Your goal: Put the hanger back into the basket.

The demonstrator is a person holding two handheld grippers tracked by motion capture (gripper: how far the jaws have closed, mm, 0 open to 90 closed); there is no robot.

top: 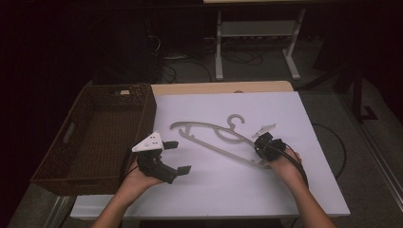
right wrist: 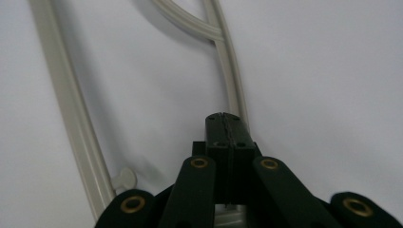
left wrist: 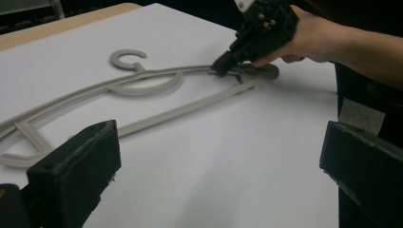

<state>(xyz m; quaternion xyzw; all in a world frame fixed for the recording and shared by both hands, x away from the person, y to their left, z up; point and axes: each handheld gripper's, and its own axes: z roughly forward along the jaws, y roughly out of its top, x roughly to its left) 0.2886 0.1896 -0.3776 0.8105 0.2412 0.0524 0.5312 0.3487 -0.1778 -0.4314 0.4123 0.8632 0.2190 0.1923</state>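
A pale grey plastic hanger lies flat on the smooth white sheet that covers the tabletop, a little right of its middle; it is thin and moulded, with a curved shoulder bar, a straight lower bar, a looped brace under the neck and an open hook turned toward the far edge; in the right gripper view its bars show a rounded ridge and a small peg juts from the lower bar. The right gripper, black with brass pivot pins, holds the hanger's right end; its jaws are pressed together on the thin shoulder bar, which runs in between the pads in the right gripper view; from the left gripper view its tip sits down on the hanger's end against the sheet. The left gripper, black with a pale three-cornered plate on top, hangs near the sheet's left part with its jaws wide apart and nothing between them; their pads look matte and rough at the corners. A dark woven basket, rectangular and deep, stands along the left edge of the tabletop, just beside the left gripper. Bare wood shows as a strip at the far edge; the sheet lies bare toward the near edge between the two hands and toward the far right corner.
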